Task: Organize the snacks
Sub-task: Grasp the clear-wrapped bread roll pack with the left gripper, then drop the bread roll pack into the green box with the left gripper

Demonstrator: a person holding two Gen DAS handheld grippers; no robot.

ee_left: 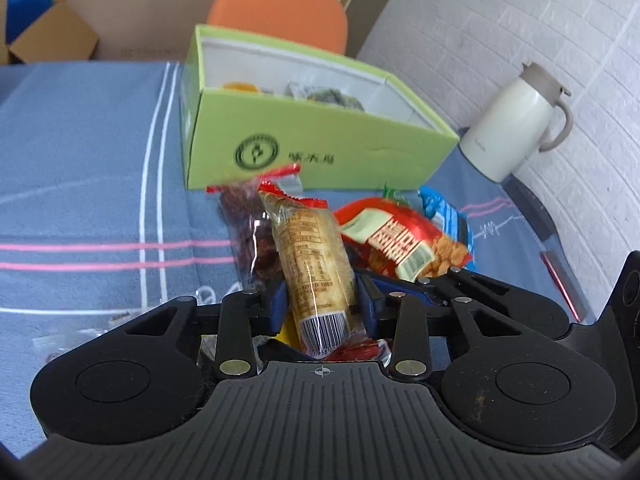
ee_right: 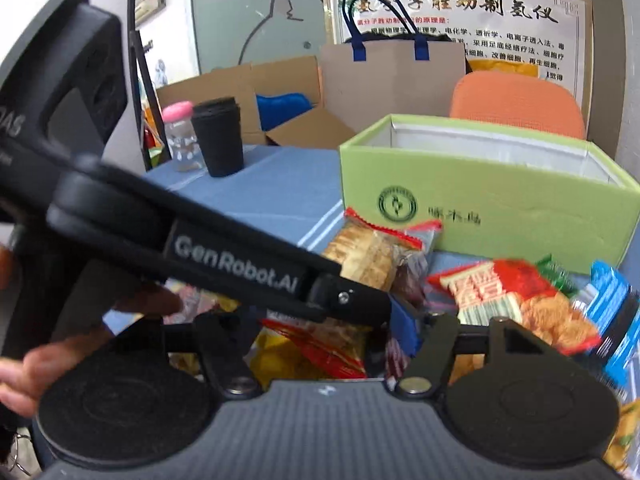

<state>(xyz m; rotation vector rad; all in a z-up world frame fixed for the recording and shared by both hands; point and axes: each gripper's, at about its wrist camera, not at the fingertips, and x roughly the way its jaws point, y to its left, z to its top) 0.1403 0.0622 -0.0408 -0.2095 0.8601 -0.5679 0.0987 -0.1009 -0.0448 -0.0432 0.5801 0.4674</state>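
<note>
Now, cracker pack pinched.
Left gripper [ee_left: 322,300] clamps the cracker pack [ee_left: 310,256]; right gripper's [ee_right: 404,330] grip is unclear — slick wrapper could slip short of the green box [ee_left: 320,148].

The green box [ee_left: 320,152] stands open-topped just behind the snack pile [ee_left: 360,240], walling off the far side. Left of the pile, the blue table [ee_left: 80,160] lies bare. The white jug [ee_left: 516,120] blocks the right corner.

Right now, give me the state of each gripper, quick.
Left gripper: closed on the biscuit packet, blue pads pressing both sides.
Right gripper: cannot be told; the left gripper crosses in front of its fingers and hides any grip.
</note>
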